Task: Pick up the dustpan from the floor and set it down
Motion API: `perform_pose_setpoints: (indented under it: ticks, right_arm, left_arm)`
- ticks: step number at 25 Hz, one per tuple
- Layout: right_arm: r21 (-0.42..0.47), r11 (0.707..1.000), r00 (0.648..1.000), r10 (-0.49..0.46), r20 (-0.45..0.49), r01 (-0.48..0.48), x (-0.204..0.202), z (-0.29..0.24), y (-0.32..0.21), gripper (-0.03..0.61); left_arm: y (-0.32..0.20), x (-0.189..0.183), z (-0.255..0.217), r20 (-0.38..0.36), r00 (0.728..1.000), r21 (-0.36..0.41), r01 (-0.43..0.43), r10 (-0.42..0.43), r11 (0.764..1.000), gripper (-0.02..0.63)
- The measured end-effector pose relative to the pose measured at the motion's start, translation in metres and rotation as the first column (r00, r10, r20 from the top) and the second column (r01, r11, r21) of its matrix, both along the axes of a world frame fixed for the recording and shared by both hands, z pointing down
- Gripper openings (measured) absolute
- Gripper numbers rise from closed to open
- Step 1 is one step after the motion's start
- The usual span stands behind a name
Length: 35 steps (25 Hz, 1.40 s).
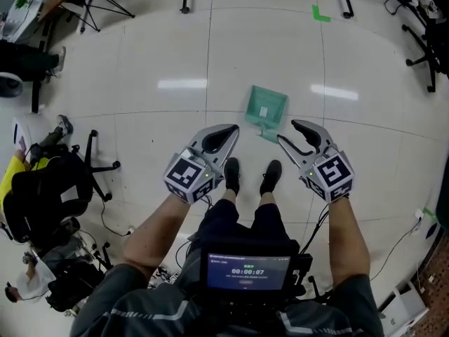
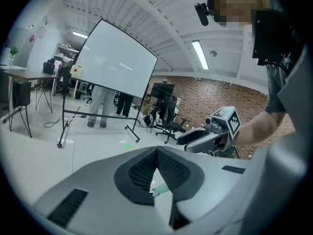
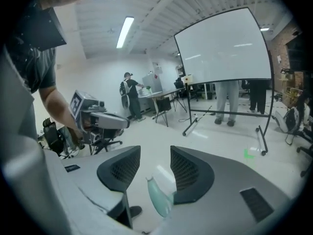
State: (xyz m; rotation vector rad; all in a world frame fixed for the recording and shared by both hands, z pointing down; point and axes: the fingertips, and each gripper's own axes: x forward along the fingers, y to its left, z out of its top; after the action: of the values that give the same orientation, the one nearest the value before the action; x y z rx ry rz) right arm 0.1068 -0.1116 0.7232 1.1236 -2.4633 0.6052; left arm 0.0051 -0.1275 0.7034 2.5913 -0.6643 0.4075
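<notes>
Head view looks steeply down on the floor, both gripper views low across it; all share the dustpan.

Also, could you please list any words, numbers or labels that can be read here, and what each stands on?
"00:00:07": on the screen at the person's chest.
The smaller lines on that screen: too blurred to read.
The white label on the dustpan: too small to read.
Nothing else is legible.

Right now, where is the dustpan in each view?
Head view: dustpan on the floor, centre, just beyond the shoes.
Left gripper view: teal sliver, low centre, behind the jaws.
Right gripper view: dustpan low centre, seen through the jaw gap.
Shared landmark: green floor tape.
</notes>
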Motion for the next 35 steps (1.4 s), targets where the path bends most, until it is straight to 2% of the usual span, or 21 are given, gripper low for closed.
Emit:
perform_pose_setpoints:
  ticks: [5,9,12,14,16,18,19,23,26,30,35]
  right_arm:
    - [-0.051,0.990,0.988,-0.135,-0.069,0.132,-0.014,0.096,-0.001,0.270]
    - [-0.093,0.972,0.964,-0.227,-0.141,0.216,-0.018,0.174,0.004,0.278]
    - [-0.111,0.964,0.950,-0.259,-0.175,0.242,-0.021,0.212,0.010,0.278]
    - [-0.111,0.963,0.950,-0.262,-0.169,0.246,-0.023,0.224,0.008,0.278]
    - [-0.094,0.960,0.947,-0.276,-0.165,0.264,-0.028,0.229,0.012,0.248]
    - [-0.072,0.958,0.945,-0.285,-0.162,0.277,-0.032,0.229,0.017,0.175]
    - [-0.068,0.959,0.945,-0.284,-0.162,0.276,-0.032,0.228,0.018,0.167]
    - [-0.055,0.959,0.944,-0.282,-0.171,0.277,-0.032,0.216,0.006,0.161]
    - [-0.030,0.970,0.959,-0.244,-0.143,0.242,-0.028,0.177,0.003,0.161]
    - [0.036,0.975,0.972,-0.217,-0.086,0.221,-0.036,0.088,0.006,0.161]
    - [0.104,0.967,0.973,-0.230,-0.035,0.232,-0.040,-0.054,0.018,0.161]
  left_arm:
    - [-0.011,0.005,0.091,0.024,1.000,-0.061,-0.015,0.016,0.998,0.026]
    - [-0.019,0.008,0.161,0.067,0.998,-0.090,-0.006,0.012,0.996,0.026]
    - [-0.014,0.010,0.196,0.117,0.993,-0.084,-0.008,0.018,0.996,0.026]
    - [-0.010,0.014,0.207,0.110,0.994,-0.096,-0.010,0.021,0.995,0.026]
    - [-0.002,0.018,0.212,0.107,0.994,-0.106,-0.016,0.028,0.994,0.026]
    - [0.009,0.019,0.215,0.110,0.993,-0.111,-0.019,0.032,0.994,0.026]
    - [0.011,0.019,0.214,0.111,0.993,-0.112,-0.019,0.031,0.993,0.026]
    - [0.007,0.018,0.193,0.101,0.995,-0.110,-0.004,0.015,0.994,0.026]
    - [0.010,0.016,0.151,0.075,0.997,-0.096,0.010,-0.003,0.995,0.026]
    - [0.008,0.000,0.072,0.024,0.997,-0.036,0.067,-0.067,0.997,0.026]
    - [0.015,-0.009,-0.051,-0.097,0.991,-0.014,0.095,-0.096,0.995,0.026]
